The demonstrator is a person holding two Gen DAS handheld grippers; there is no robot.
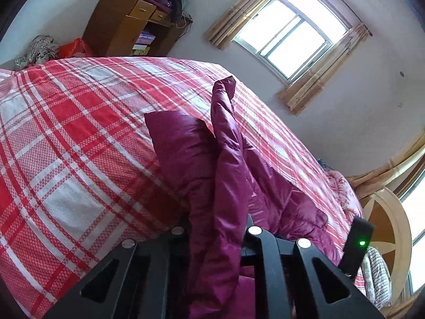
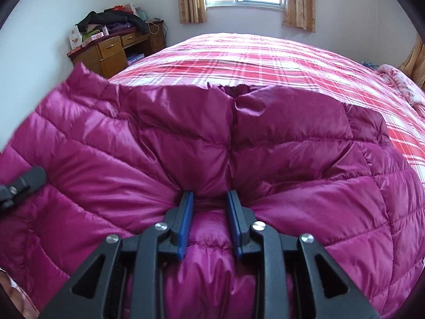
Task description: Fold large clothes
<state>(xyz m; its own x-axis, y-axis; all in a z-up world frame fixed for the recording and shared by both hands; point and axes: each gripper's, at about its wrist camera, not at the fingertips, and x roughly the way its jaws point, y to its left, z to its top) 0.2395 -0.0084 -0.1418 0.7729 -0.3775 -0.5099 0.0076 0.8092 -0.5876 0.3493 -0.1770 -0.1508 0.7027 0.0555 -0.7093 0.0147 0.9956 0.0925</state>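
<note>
Early stage — jacket (image 2: pixel 265 146) spread on bed (image 2: pixel 265 53), no finished fold visible. Left gripper (image 1: pixel 216 239) clamped on a lifted edge; right gripper (image 2: pixel 209 207) pinching the near hem. Folding over, flattening left to do

A bed (image 2: pixel 265 61) in red plaid sheet carries the magenta puffer jacket (image 2: pixel 292 146).

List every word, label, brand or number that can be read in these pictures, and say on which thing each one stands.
No text can be read in either view.
Boxes on the desk: printed, but too small and blurred to read.
Books in the desk shelf: covers blurred, unreadable.
Jacket, bedspread: no label or print shows.
Left claw, right claw: no marking shows.
</note>
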